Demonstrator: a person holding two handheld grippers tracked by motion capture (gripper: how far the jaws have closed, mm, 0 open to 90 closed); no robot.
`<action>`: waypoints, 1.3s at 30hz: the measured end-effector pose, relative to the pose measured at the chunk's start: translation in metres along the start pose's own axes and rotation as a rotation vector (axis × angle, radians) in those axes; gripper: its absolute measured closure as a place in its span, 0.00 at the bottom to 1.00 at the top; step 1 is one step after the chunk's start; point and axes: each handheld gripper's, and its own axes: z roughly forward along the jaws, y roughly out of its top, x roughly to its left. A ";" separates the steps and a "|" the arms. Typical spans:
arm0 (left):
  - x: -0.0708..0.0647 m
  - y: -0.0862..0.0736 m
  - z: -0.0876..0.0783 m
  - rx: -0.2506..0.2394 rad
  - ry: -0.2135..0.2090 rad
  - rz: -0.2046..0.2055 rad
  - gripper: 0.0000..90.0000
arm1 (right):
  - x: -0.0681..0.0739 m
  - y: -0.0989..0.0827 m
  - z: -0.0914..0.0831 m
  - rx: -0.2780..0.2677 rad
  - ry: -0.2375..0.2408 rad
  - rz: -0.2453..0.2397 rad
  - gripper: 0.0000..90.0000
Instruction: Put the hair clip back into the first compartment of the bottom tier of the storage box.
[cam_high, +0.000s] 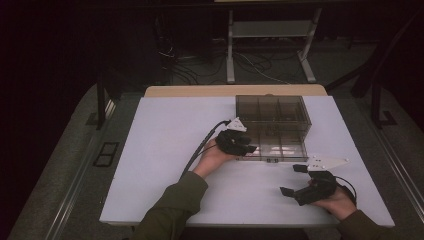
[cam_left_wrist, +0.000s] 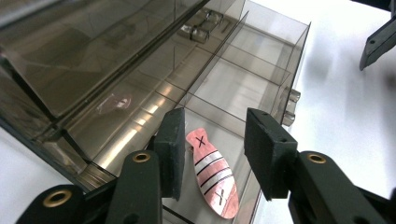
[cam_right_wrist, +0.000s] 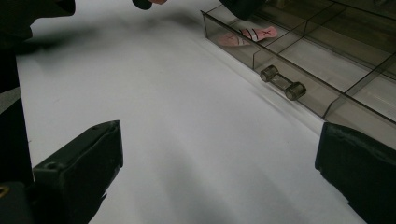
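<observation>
On the white table (cam_high: 165, 165), a pink striped fish-shaped lure (cam_left_wrist: 212, 173) lies in the smoky clear compartment box's (cam_high: 295, 107) near-left cell, lengthwise between the open left gripper's (cam_left_wrist: 219, 149) jaws; the wide-open right gripper (cam_high: 297, 180) hovers well apart

The compartment box (cam_left_wrist: 140, 79) is smoky translucent plastic, glossy and reflective. Inside its corner compartment lies a shiny pink fish-shaped lure (cam_left_wrist: 212, 179), metallic-looking. Beside the box, the white tabletop (cam_right_wrist: 187, 140) looks smooth and matt; the left gripper (cam_left_wrist: 212, 154) has matt black pads.
</observation>
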 end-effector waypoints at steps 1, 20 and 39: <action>0.000 0.000 -0.001 -0.004 0.001 -0.001 0.62 | 0.000 0.000 0.000 -0.001 0.001 -0.002 0.00; -0.007 0.007 -0.036 -0.048 -0.009 0.001 0.46 | 0.001 0.003 0.003 0.000 0.004 -0.014 0.00; -0.011 -0.014 -0.069 -0.065 0.030 -0.002 0.33 | 0.001 0.003 0.002 -0.005 0.010 -0.014 0.00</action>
